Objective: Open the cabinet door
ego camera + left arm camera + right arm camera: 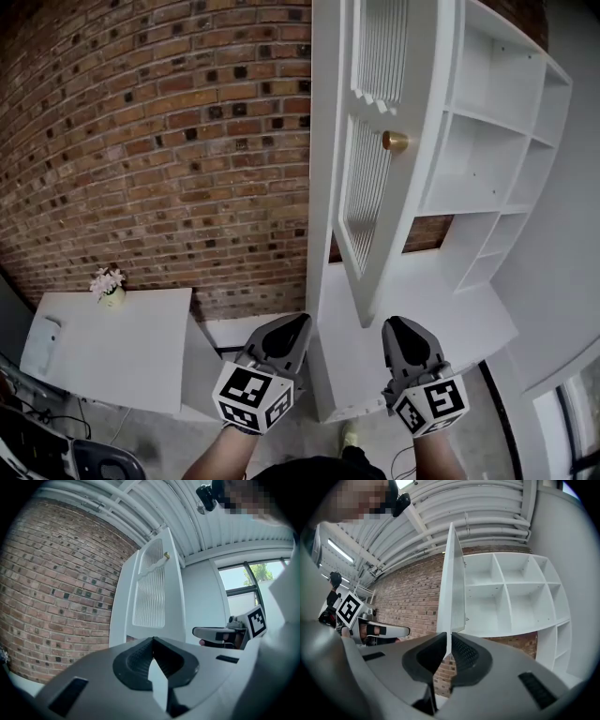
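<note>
Left gripper [294, 323] and right gripper [397, 325], both clenched empty (two in all), face one open cabinet door [364, 192], one knob [395, 142].

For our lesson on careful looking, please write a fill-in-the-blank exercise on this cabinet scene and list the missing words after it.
1. The cabinet door stands ____.
2. The shelves behind it are ____.
3. The wall is built of ____.
4. On the white table stands a small pot of ____.
Missing words: open; empty; brick; flowers.
</note>
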`<state>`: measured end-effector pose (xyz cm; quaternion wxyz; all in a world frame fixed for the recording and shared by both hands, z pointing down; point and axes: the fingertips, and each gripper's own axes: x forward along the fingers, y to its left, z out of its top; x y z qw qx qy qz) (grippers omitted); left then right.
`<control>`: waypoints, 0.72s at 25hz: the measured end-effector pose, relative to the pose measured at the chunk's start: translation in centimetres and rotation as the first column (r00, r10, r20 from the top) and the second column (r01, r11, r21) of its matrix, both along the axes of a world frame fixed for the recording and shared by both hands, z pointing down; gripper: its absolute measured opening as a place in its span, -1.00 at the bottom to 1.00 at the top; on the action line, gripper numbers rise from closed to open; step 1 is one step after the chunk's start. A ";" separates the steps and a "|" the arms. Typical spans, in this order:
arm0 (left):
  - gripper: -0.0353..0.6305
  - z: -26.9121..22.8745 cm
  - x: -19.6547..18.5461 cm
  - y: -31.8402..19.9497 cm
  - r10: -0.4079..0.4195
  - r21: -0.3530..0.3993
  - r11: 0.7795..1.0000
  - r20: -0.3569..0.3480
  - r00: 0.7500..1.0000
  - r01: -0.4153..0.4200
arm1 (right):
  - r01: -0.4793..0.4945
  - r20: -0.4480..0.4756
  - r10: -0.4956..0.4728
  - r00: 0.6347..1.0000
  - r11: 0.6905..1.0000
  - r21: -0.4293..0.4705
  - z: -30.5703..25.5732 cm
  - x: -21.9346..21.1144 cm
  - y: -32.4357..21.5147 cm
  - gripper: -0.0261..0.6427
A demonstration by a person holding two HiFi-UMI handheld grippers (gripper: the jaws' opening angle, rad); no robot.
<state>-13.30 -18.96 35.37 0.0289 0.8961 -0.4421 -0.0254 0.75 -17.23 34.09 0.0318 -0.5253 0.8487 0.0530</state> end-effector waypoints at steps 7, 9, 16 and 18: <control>-0.88 0.3 0.1 0.3 0.001 -0.006 1.000 0.004 1.000 -0.001 | -0.013 0.058 0.015 0.998 0.999 -0.038 0.7 1.8 -0.1 -0.88; -0.88 0.4 0.1 0.2 -0.002 -0.009 1.000 0.004 1.000 0.002 | -0.022 0.062 0.024 0.998 0.999 -0.047 1.0 2.3 -0.3 -0.89; -0.88 0.5 0.1 0.2 -0.004 -0.017 1.000 0.000 1.000 0.004 | -0.030 0.057 0.034 0.998 0.997 -0.071 1.4 2.9 -0.8 -0.91; -0.88 0.5 0.1 0.2 -0.004 -0.016 1.000 -0.002 1.000 0.004 | -0.029 0.056 0.033 0.998 0.997 -0.069 1.4 2.9 -0.8 -0.91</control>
